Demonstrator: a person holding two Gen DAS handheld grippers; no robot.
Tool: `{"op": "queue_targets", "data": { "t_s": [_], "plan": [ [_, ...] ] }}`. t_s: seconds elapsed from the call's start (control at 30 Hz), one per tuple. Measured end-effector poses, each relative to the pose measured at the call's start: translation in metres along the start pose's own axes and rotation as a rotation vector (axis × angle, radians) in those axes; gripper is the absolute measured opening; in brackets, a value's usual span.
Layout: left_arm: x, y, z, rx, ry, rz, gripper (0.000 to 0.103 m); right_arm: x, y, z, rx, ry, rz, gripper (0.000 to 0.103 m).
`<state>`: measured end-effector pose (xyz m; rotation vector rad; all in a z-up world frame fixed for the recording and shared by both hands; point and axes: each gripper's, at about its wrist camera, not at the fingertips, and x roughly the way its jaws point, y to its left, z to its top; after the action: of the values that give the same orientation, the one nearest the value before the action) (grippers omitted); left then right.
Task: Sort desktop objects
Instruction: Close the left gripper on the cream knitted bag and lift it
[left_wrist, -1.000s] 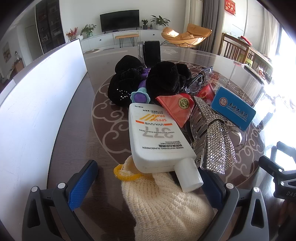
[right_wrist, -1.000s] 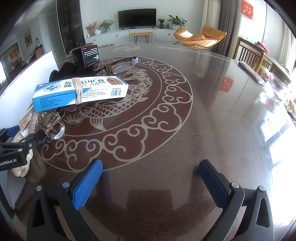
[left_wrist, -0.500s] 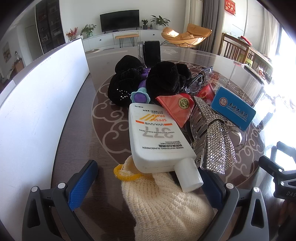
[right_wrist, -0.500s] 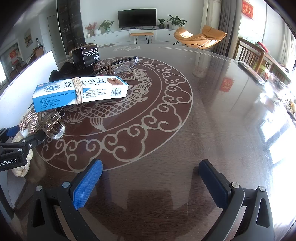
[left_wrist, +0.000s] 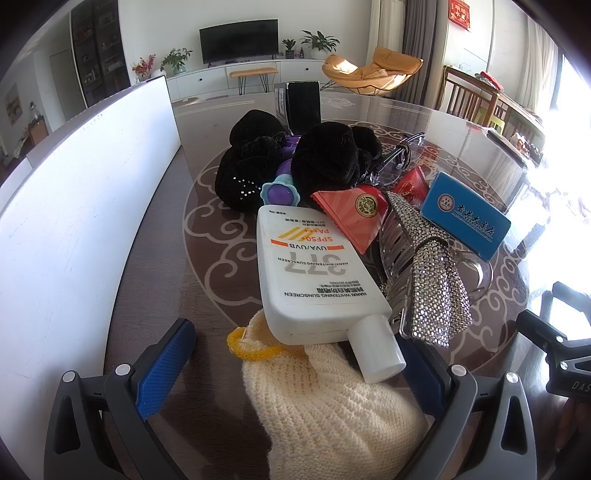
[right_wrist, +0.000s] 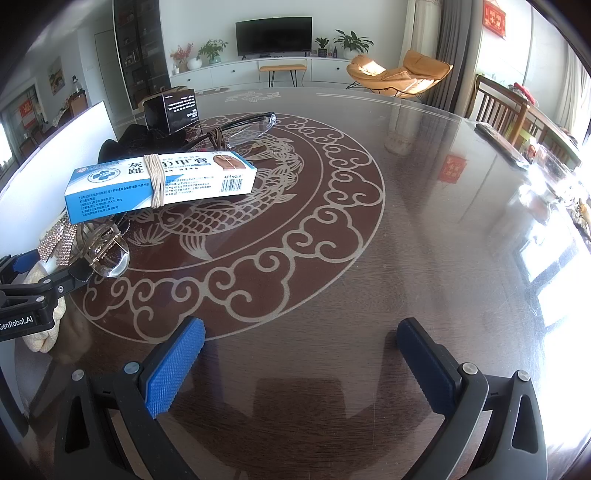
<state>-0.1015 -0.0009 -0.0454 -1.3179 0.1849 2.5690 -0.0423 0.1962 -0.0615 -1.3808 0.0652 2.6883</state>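
Flat white plastic sunscreen bottle (left_wrist: 314, 273), cream knitted pouch (left_wrist: 332, 413), rhinestone clip (left_wrist: 436, 284)

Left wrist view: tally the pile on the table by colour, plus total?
Black: 3, two velvet scrunchies and an upright box
White: 1, sunscreen bottle
Cream: 1, knitted pouch
Red: 1, paper packet
Blue: 1, medicine carton
Silver: 1, rhinestone hair claw
Total: 8

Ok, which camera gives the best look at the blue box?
Right wrist: the blue box shows its whole long side, print and rubber band included. Left wrist shows only one short end, behind the rhinestone clip.
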Motion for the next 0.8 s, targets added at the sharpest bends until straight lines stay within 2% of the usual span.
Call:
{"op": "queue_targets", "data": {
  "t_s": [0.3, 0.37, 0.43, 0.53, 0.63, 0.77, 0.8],
  "plan": [
    [-0.001, 0.000, -0.001, 0.000, 0.014, 0.001, 0.103, 0.000, 0.000, -0.001, 0.000, 0.000, 0.000, 0.103],
    [-0.009, -0.002, -0.010, 0.014, 0.054, -0.010, 0.103, 0.000, 0.000, -0.001, 0.001, 0.000, 0.000, 0.103],
    [-0.022, -0.003, -0.029, 0.058, 0.047, -0.041, 0.103, 0.000, 0.000, -0.001, 0.001, 0.001, 0.000, 0.103],
    [-0.032, 0.000, -0.043, 0.067, 0.037, -0.062, 0.103, 0.000, 0.000, -0.001, 0.001, 0.001, 0.001, 0.103],
    [-0.036, 0.003, -0.041, 0.043, 0.012, -0.071, 0.103, 0.000, 0.000, -0.001, 0.001, 0.001, 0.001, 0.103],
    [-0.028, 0.000, -0.033, 0.015, 0.037, -0.093, 0.103, -0.001, 0.000, -0.001, 0.001, 0.001, 0.001, 0.103],
    [-0.030, -0.001, -0.032, 0.009, 0.021, -0.096, 0.100, 0.000, 0.000, 0.000, 0.001, 0.001, 0.001, 0.103]
  ]
}}
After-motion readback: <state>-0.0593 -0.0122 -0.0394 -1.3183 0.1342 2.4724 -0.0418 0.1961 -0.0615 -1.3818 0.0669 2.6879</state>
